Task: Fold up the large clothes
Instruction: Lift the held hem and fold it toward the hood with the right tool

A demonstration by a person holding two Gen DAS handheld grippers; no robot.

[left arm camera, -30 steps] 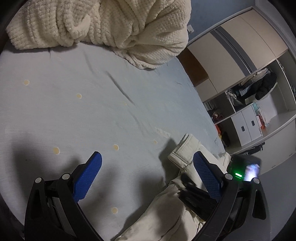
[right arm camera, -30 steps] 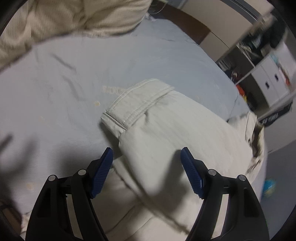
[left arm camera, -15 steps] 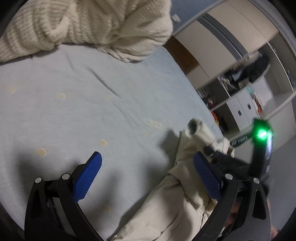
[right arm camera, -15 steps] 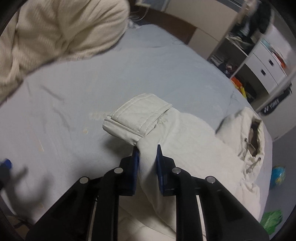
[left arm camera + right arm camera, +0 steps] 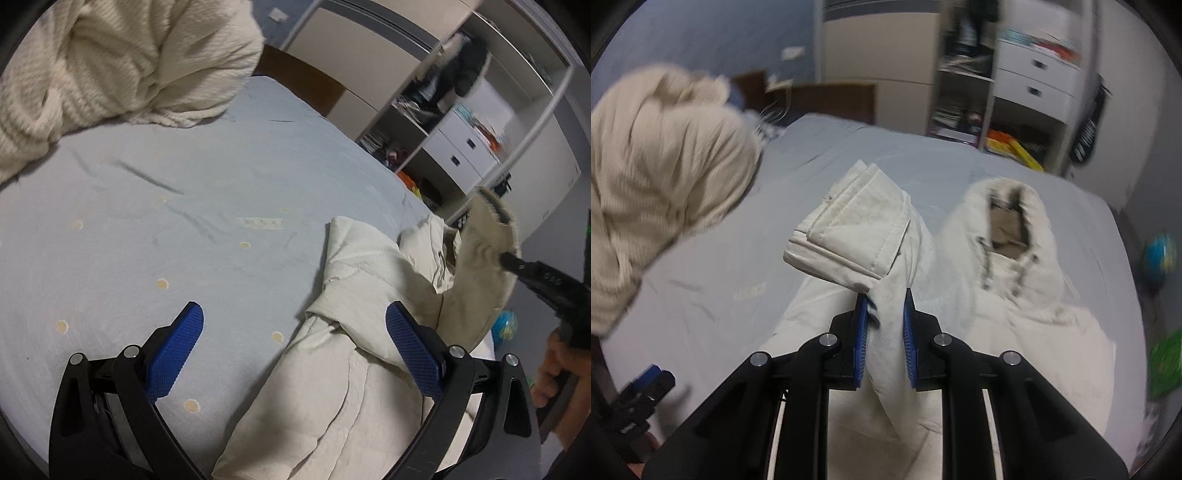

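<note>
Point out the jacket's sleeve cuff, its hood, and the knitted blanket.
sleeve cuff (image 5: pixel 849 236): right wrist view, on the stitched flat face of the cuff, just past the closed claw.
hood (image 5: pixel 1039 221): right wrist view, on the hood's pale right rim.
knitted blanket (image 5: pixel 122 62): left wrist view, on the ribbed middle of the heap.

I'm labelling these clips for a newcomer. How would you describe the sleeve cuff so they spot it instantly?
On the pale blue bed lies a cream hooded coat. Its sleeve is pinched in the right gripper, and the cuff sticks out just beyond: a flat stitched band, unlike the fuzzy blanket or the fur-edged hood.
</note>
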